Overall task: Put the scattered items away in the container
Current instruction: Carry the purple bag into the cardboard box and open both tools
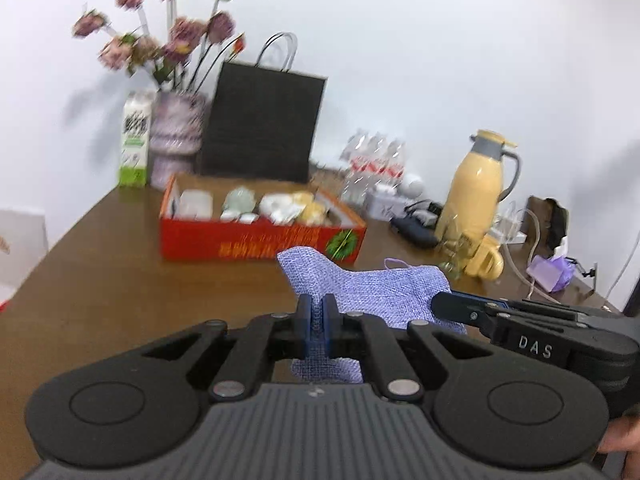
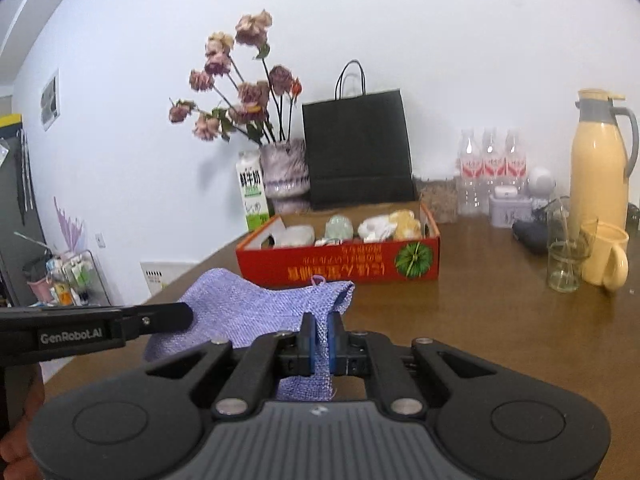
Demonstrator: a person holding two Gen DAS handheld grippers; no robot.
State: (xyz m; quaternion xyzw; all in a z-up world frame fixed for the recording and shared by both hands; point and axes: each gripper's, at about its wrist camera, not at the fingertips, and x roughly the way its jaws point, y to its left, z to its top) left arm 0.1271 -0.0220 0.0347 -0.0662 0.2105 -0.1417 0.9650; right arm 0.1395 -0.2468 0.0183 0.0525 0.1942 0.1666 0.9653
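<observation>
Cloth hangs stretched between your two tools: the left gripper pinches one edge, the right gripper the other, both sets of fingers pressed tight on the purple weave. You hold it clear of the table, just short of the red box, likely so it drops in flat.
</observation>
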